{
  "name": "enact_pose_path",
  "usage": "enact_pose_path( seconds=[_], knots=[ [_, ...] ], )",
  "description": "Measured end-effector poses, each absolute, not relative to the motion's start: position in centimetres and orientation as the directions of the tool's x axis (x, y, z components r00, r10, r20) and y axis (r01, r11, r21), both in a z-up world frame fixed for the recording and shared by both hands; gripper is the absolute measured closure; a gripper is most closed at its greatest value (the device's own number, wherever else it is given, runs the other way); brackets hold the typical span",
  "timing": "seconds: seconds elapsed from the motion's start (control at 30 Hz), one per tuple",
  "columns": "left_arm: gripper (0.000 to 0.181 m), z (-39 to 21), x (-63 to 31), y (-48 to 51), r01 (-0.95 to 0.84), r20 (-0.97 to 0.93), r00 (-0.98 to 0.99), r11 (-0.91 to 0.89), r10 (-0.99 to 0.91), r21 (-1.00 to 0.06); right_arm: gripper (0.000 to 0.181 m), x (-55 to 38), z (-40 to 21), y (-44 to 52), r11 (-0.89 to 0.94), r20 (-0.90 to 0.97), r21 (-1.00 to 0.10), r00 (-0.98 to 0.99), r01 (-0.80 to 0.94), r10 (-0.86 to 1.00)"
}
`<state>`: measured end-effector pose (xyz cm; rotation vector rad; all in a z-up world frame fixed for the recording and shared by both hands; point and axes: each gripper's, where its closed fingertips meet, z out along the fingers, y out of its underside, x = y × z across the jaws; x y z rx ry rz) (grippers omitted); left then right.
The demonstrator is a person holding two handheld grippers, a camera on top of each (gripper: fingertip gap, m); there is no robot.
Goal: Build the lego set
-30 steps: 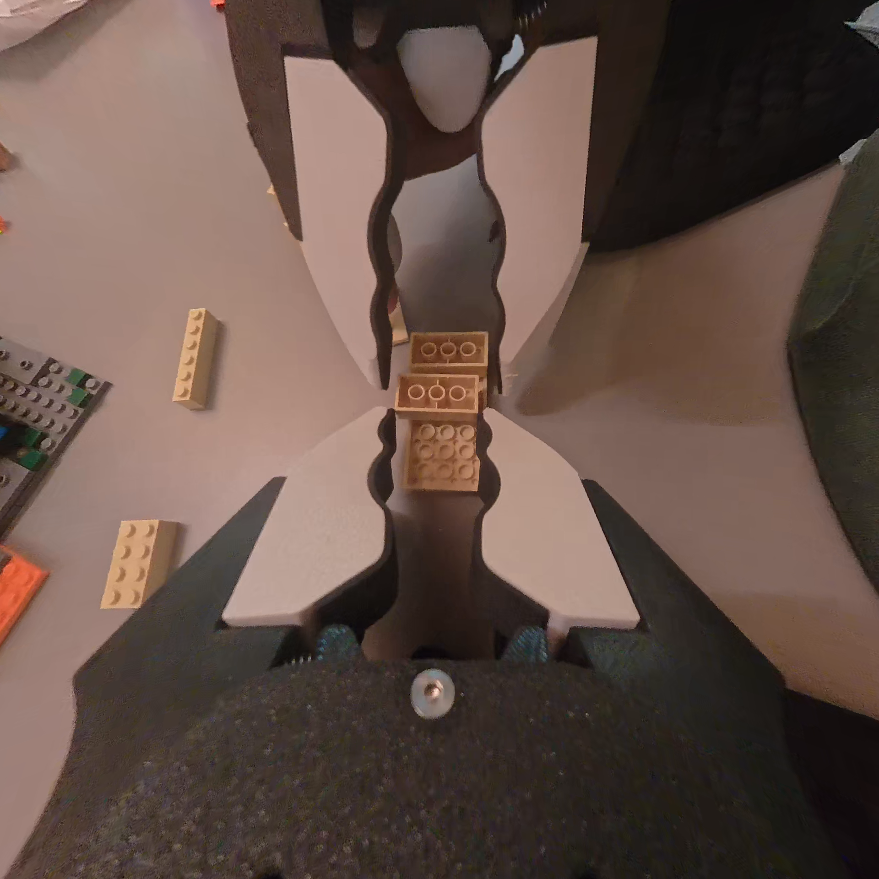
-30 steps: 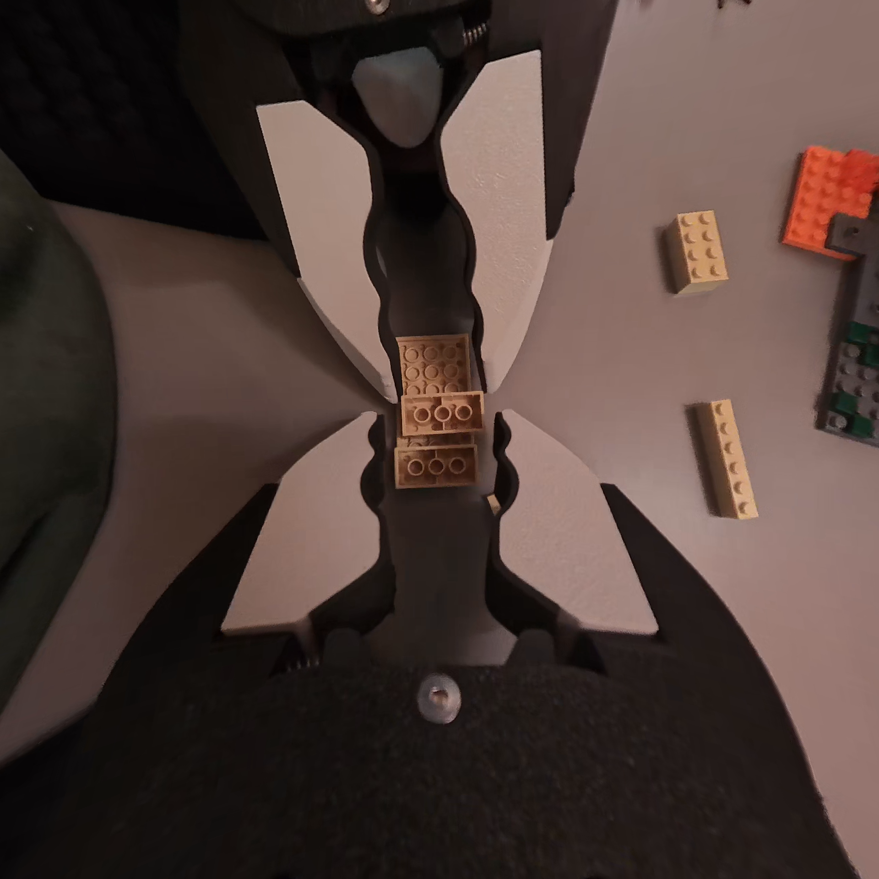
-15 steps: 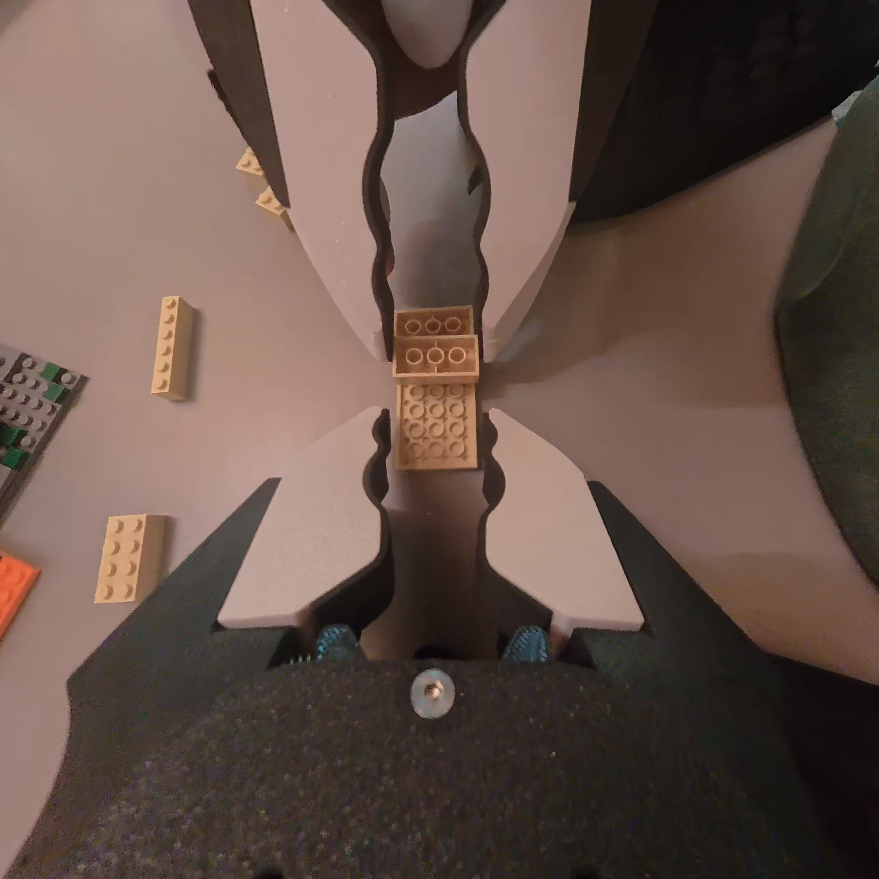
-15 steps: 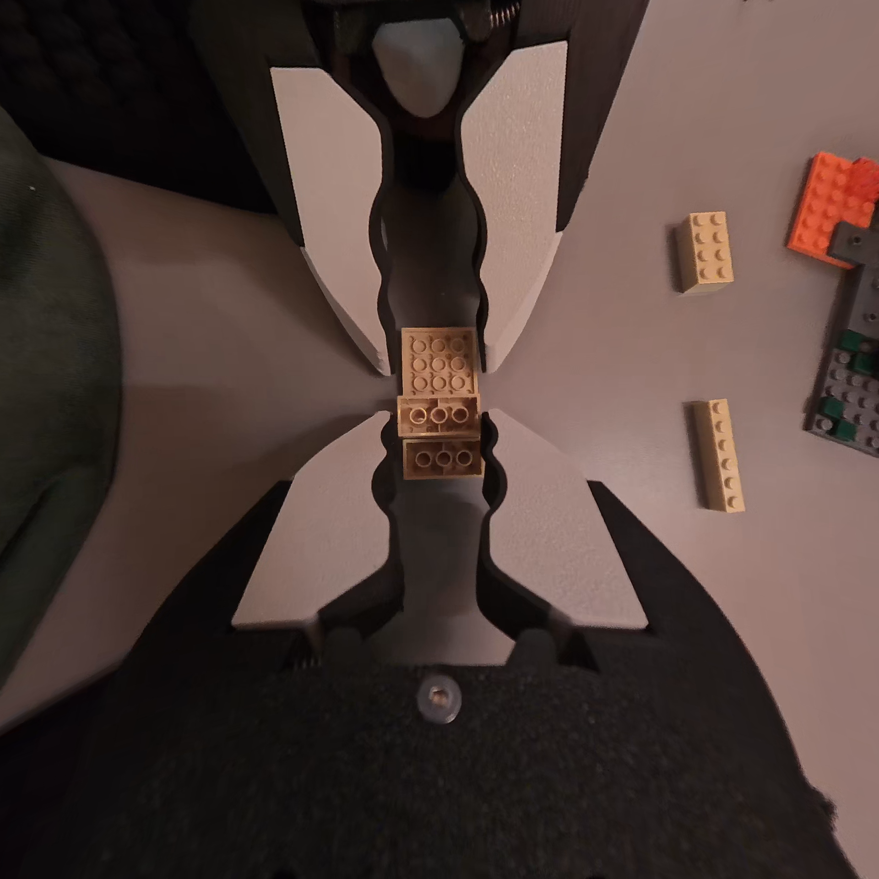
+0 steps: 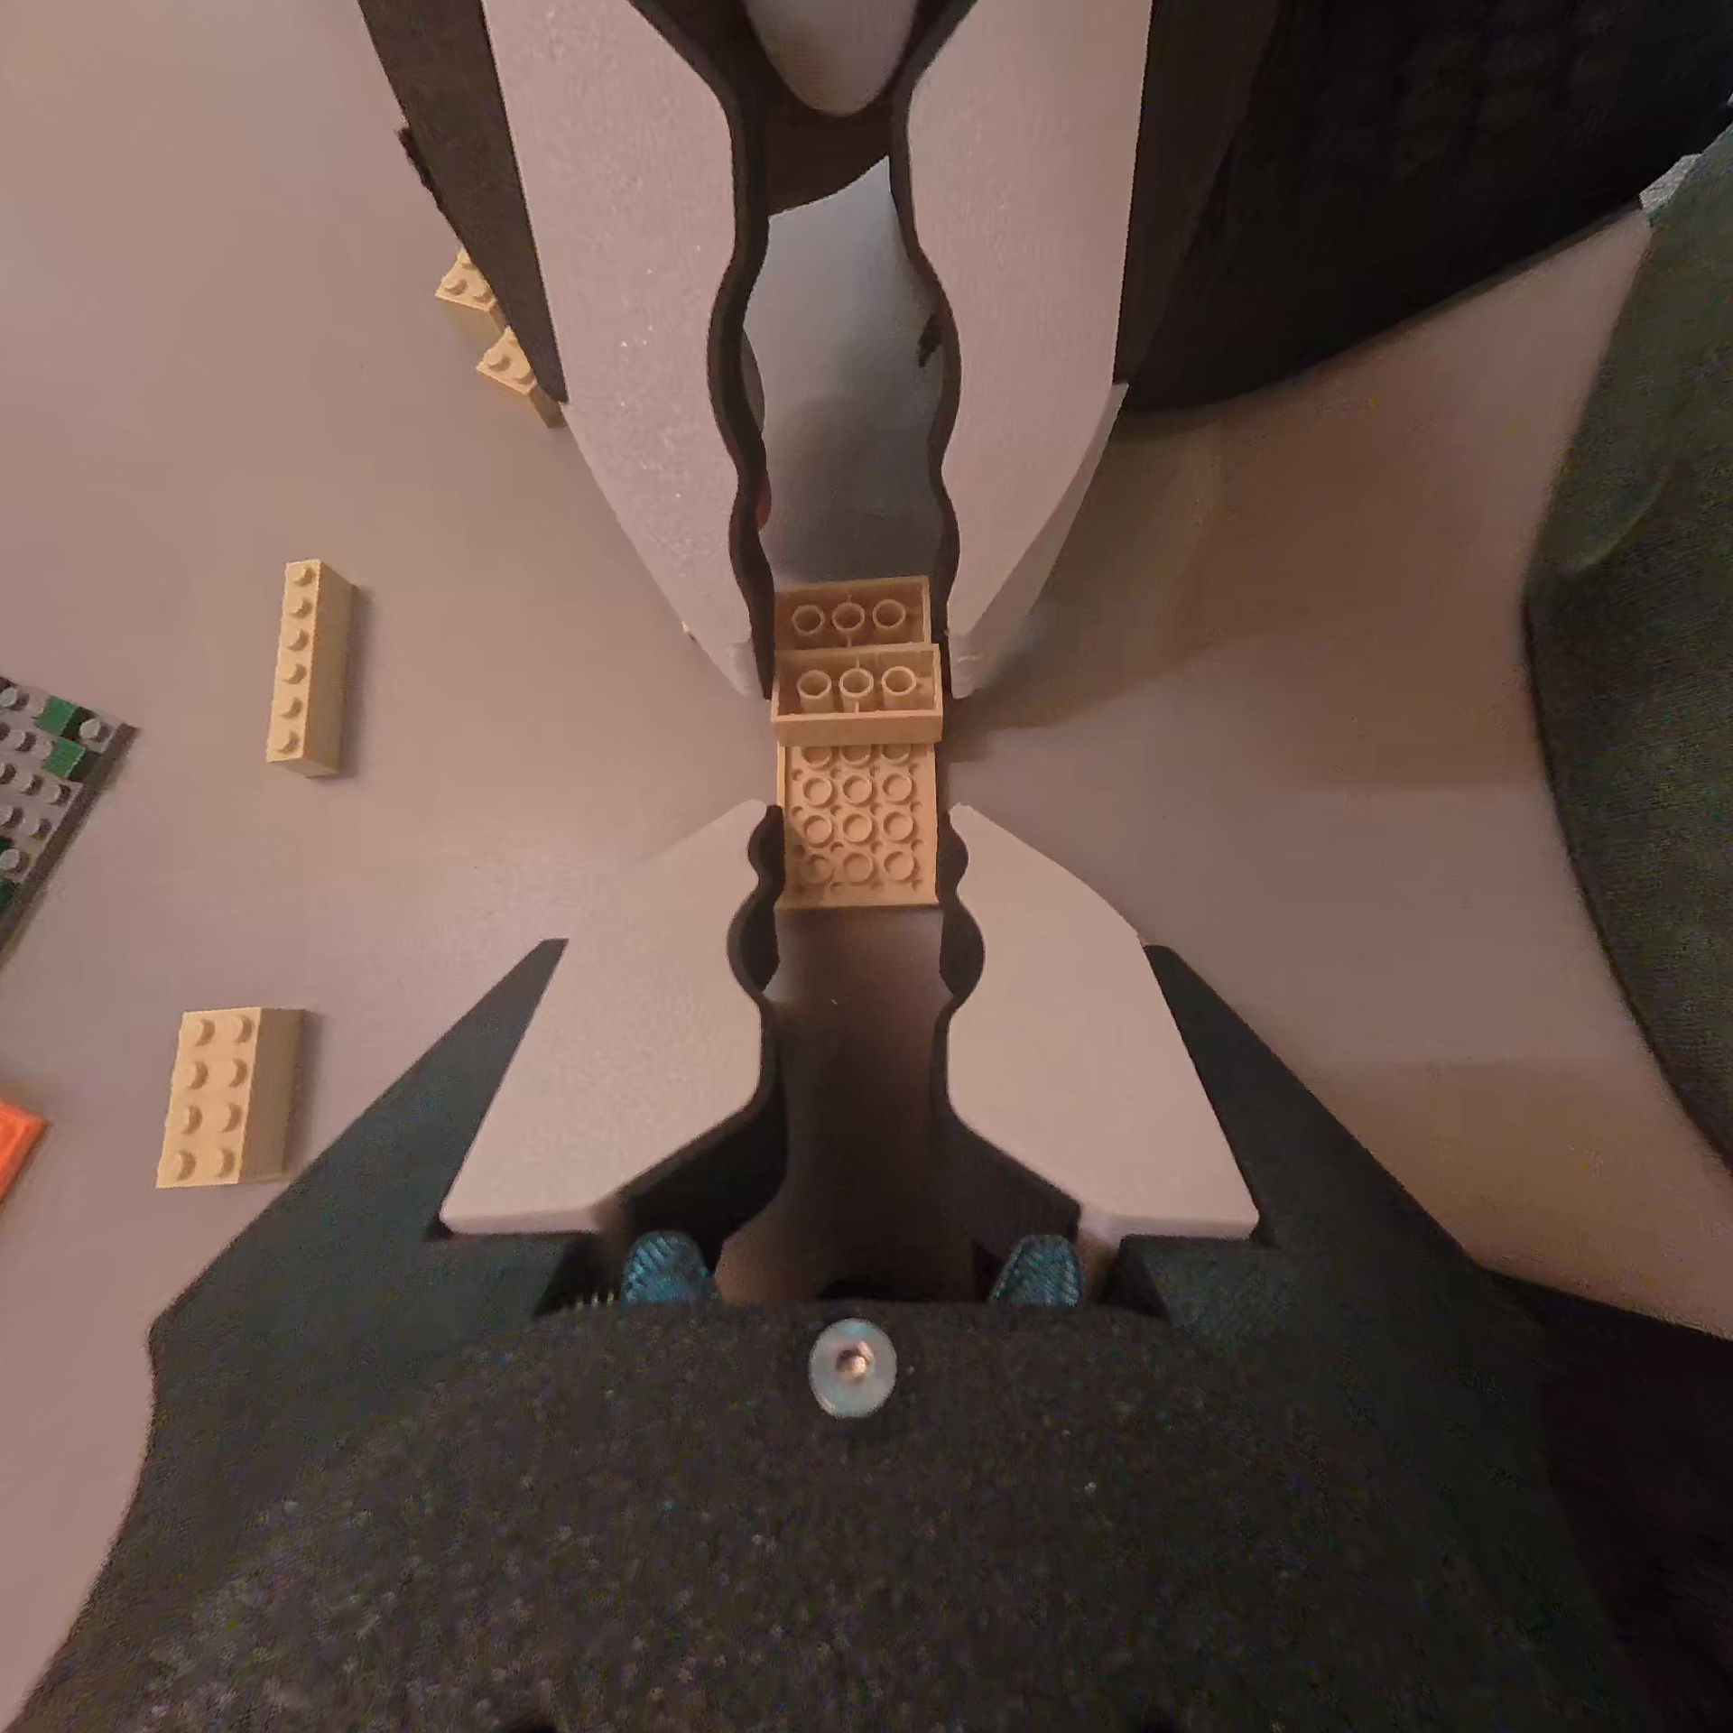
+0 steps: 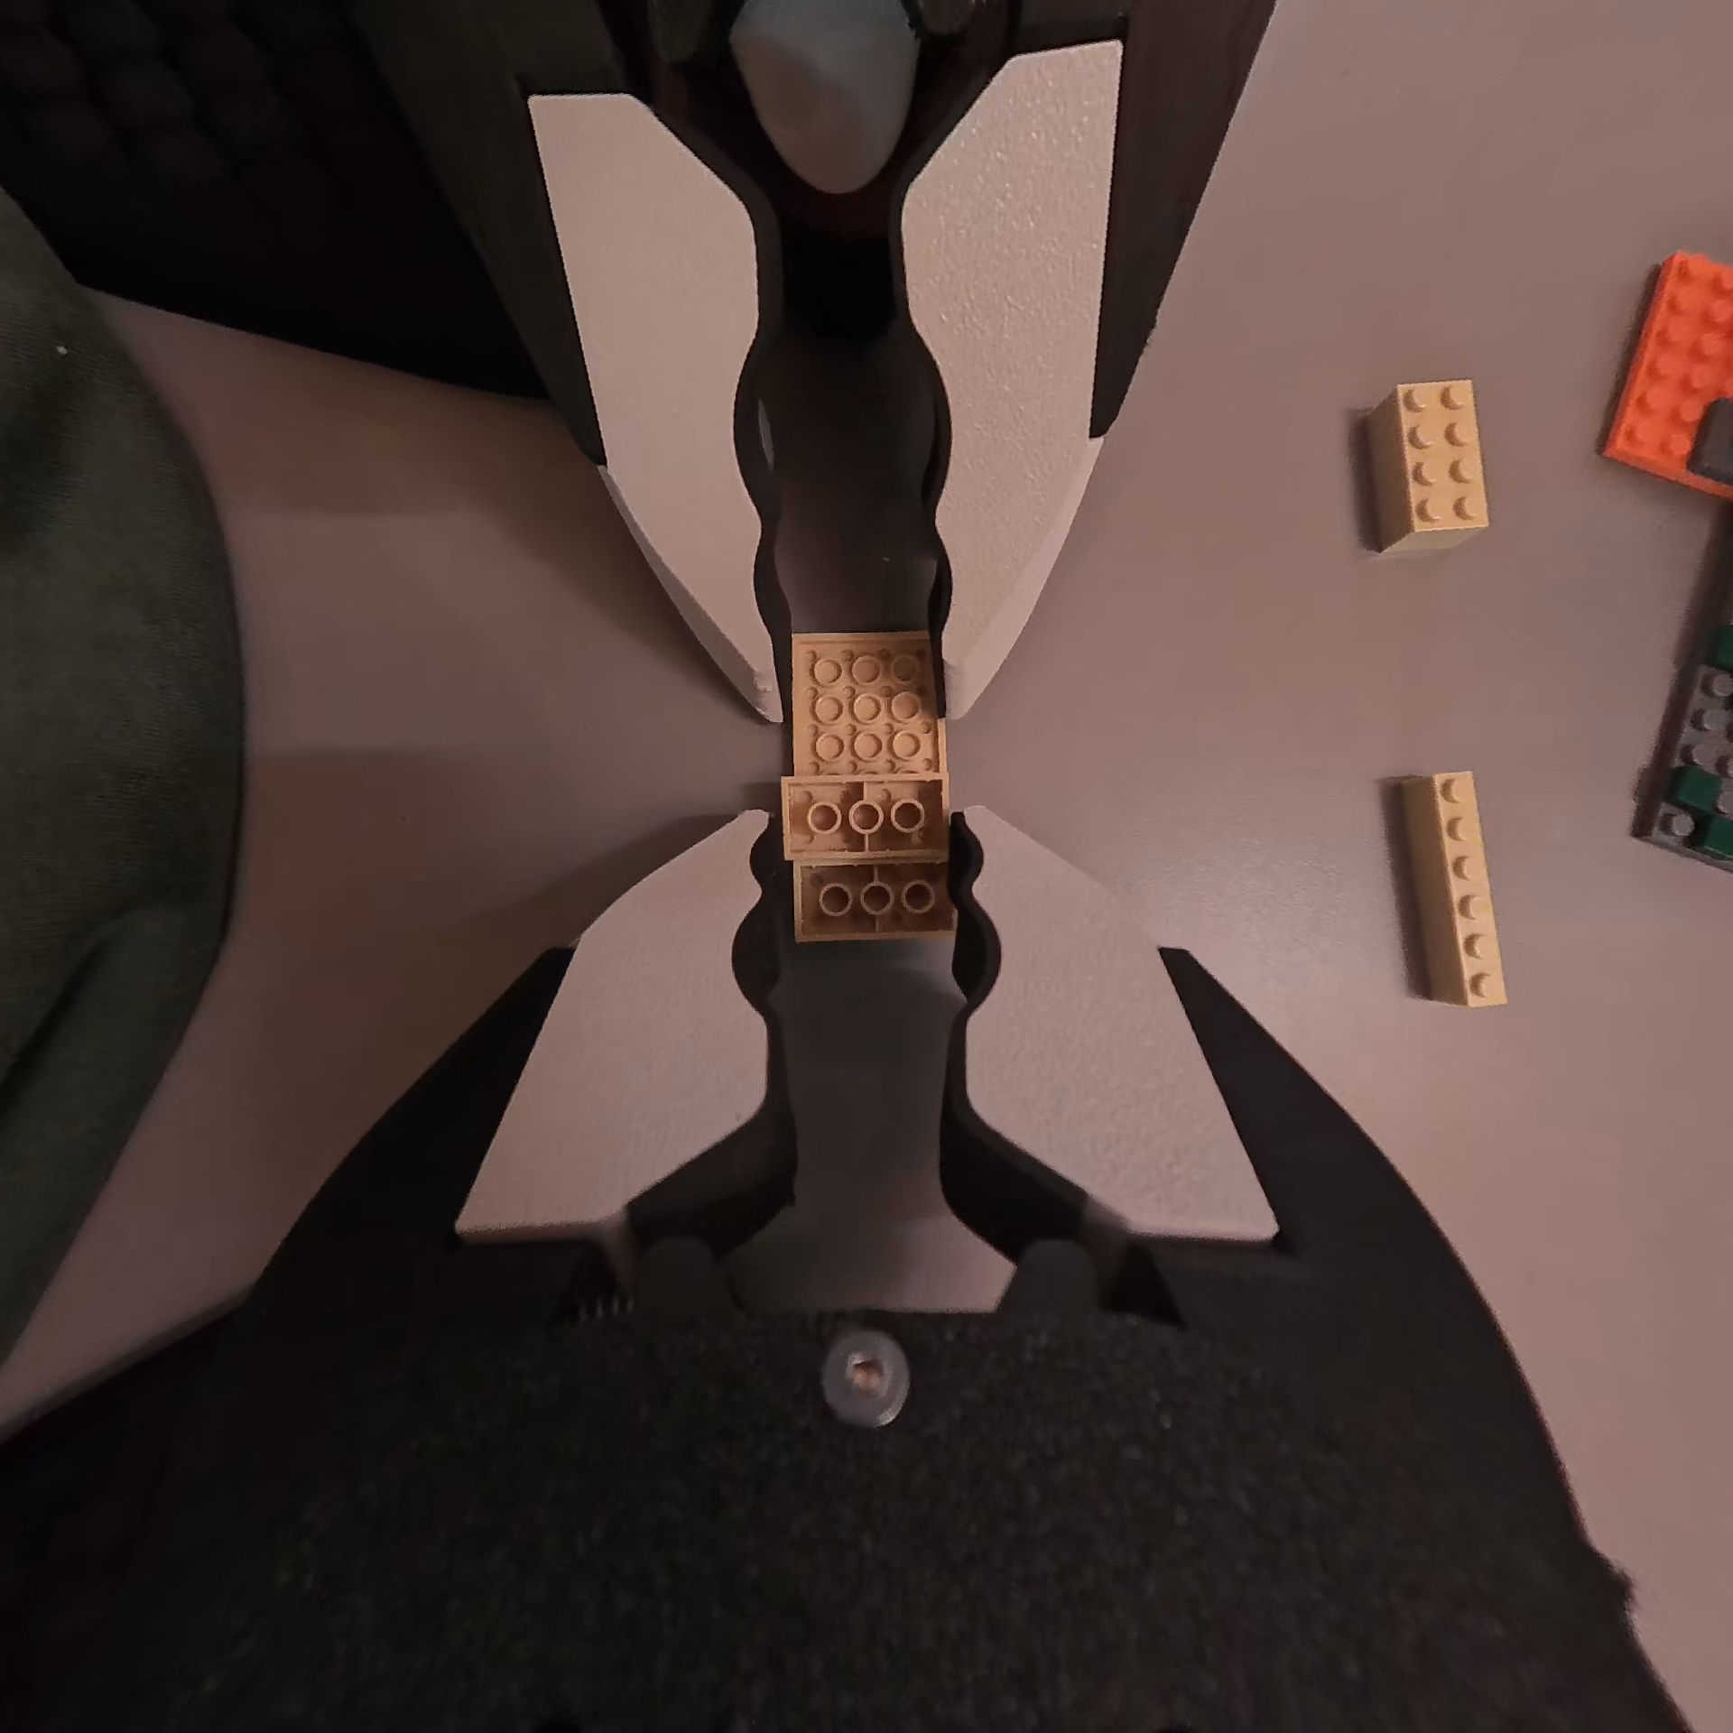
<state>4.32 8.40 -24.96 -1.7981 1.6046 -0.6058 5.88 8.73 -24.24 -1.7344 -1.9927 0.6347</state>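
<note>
My left gripper (image 5: 855,816) is shut on a tan square plate (image 5: 858,825) and shows its underside. My right gripper (image 6: 861,825) faces it tip to tip and is shut on two tan bricks (image 6: 872,900), stacked in a step with their hollow undersides showing. The nearer brick (image 6: 863,816) touches the edge of the plate (image 6: 865,717). In the left wrist view the same two bricks (image 5: 855,699) sit between the right gripper's fingers (image 5: 656,525). Both grippers hover over the pale table.
On the table lie a long tan brick (image 5: 308,668) (image 6: 1454,889), a wider tan brick (image 5: 228,1095) (image 6: 1427,464), a grey baseplate with green pieces (image 5: 47,778) (image 6: 1697,750), an orange plate (image 6: 1679,375) and small tan bricks (image 5: 488,319). Dark green cloth (image 5: 1650,656) borders the other side. Left and right tips are no more than a few centimetres apart.
The two grippers have closed in on each other. The plate, tilted a second ago, now lies level and meets the nearer brick. Both stay shut on their pieces.
</note>
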Motion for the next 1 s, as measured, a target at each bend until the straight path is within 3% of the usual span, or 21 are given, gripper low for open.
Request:
enact_pose_path(
  seconds=[1.0],
  knots=[
    [0.151, -24.99, 4.35, 8.26, -0.693, -0.076, 0.143, -0.045, -0.987, -0.719, 0.148, 6.15, -24.59, 8.78, 0.164, 0.05, -0.49, -0.16, 0.856, 0.986]
  ],
)
